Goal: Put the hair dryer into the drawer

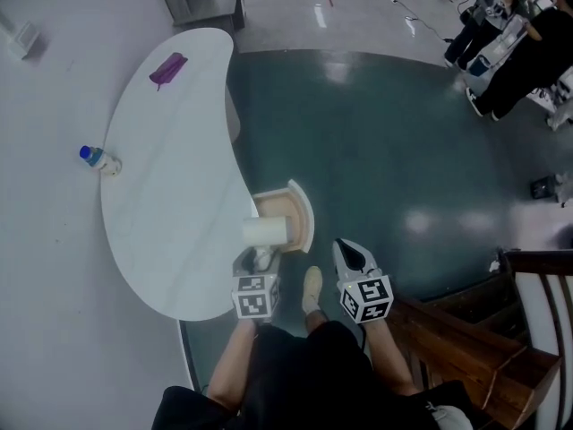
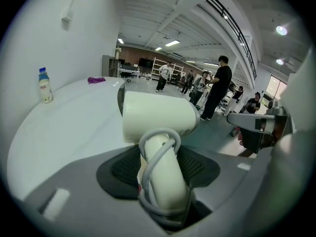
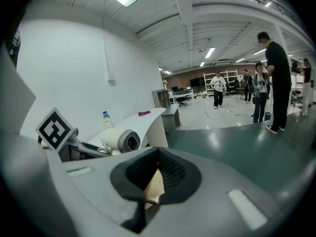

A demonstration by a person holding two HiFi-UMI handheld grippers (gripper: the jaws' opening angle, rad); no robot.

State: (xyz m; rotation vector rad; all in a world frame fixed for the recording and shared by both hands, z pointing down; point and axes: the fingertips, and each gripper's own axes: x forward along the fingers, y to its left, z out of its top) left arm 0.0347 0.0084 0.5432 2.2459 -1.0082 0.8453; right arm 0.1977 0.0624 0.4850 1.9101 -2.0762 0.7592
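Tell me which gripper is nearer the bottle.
Left. The left gripper, holding the hair dryer, is at the table's near edge, on the bottle's side; the right gripper hangs further off, over the floor right of the drawer.

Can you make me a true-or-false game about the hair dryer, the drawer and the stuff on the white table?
1. The left gripper holds the hair dryer by its handle. True.
2. The hair dryer is lying in the drawer. False: it is in the gripper's grip, beside the drawer.
3. The drawer is shut. False: it is pulled open.
4. A bottle stands on the table. True.
5. The purple thing is in the drawer. False: it lies on the table, at the far end.
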